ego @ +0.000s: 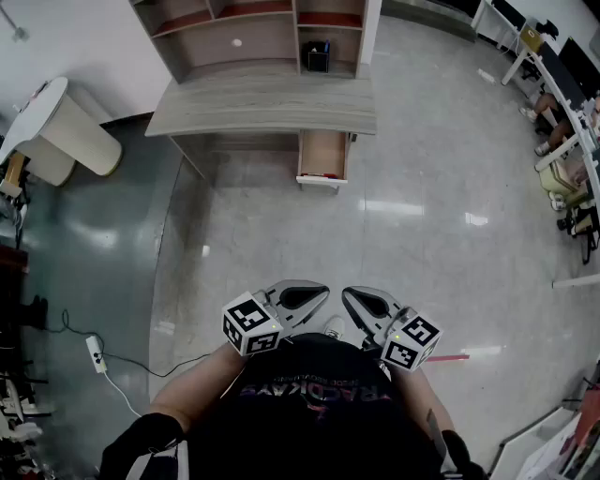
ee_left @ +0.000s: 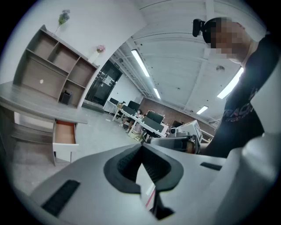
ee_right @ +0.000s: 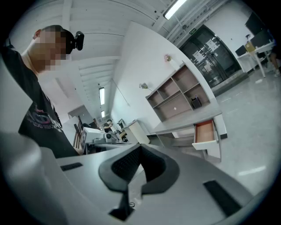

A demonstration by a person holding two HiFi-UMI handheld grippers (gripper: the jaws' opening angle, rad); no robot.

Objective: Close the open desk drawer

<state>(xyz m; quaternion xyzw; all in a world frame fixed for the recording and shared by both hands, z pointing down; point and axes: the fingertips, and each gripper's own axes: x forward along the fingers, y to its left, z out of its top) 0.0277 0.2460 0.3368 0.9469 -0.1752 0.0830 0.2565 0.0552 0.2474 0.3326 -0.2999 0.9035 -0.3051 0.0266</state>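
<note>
The grey wooden desk [ego: 262, 105] stands far ahead across the pale floor. Its drawer [ego: 323, 155] is pulled out on the desk's right side, showing a bare wooden bottom and a white front. The drawer [ee_left: 65, 133] shows again in the left gripper view, and the drawer [ee_right: 205, 132] in the right gripper view, small and distant in both. My left gripper [ego: 324, 293] and right gripper [ego: 346, 295] hover side by side close to my body, far from the desk. Each has its jaws shut with nothing between them, as the left gripper [ee_left: 141, 147] and right gripper [ee_right: 140, 147] show in their own views.
A shelf unit [ego: 253, 28] stands on the desk's back, holding a small dark box [ego: 317, 54]. A white round table [ego: 42, 122] is at the left. A power strip and cable [ego: 96, 353] lie on the floor at lower left. Office desks and chairs [ego: 562, 112] line the right side.
</note>
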